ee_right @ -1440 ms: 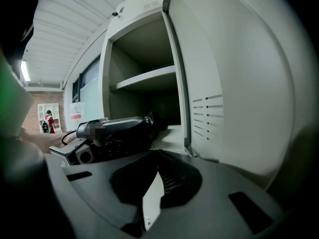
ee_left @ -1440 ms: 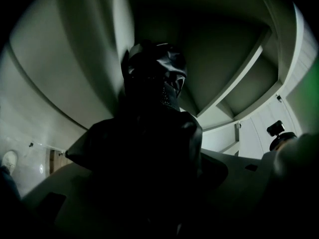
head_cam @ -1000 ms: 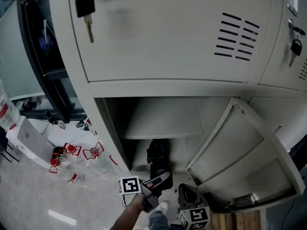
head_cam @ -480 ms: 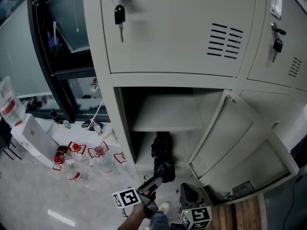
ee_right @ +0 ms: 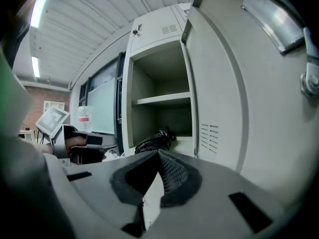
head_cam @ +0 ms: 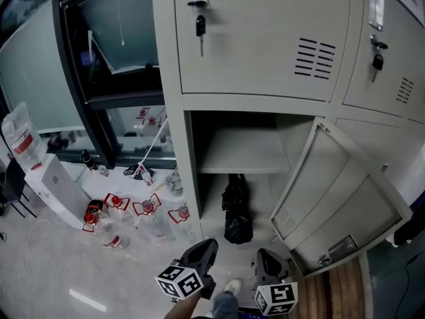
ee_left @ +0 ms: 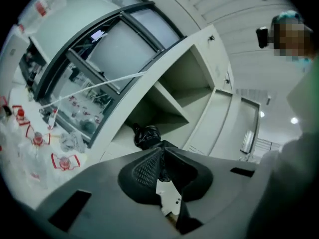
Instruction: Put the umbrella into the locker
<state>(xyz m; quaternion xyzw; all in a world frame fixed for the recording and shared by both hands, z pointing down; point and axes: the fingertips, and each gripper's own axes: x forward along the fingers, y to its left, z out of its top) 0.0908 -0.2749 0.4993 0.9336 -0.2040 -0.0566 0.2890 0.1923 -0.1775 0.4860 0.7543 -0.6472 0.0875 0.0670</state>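
The black folded umbrella [head_cam: 237, 211] lies in the lower compartment of the open locker [head_cam: 192, 178], under the shelf [head_cam: 242, 155], with its near end at the front lip. It also shows as a dark bundle [ee_left: 146, 135] in the left gripper view and as a dark bundle [ee_right: 157, 138] in the right gripper view. My left gripper [head_cam: 202, 250] hovers just in front of and below the umbrella, apart from it, its jaws together and empty. My right gripper [head_cam: 269, 261] sits beside it, low by the open door [head_cam: 339, 198], shut on nothing.
Several plastic bottles with red labels [head_cam: 126, 211] lie on the floor left of the locker, beside a white box [head_cam: 53, 188] and a dark window frame [head_cam: 99, 98]. The closed locker door above carries a key [head_cam: 200, 25]. The swung-out door narrows the room at right.
My left gripper, which was up against the umbrella's near end, has drawn back toward me and is clear of it. The umbrella stays in the compartment. The head view has backed away.
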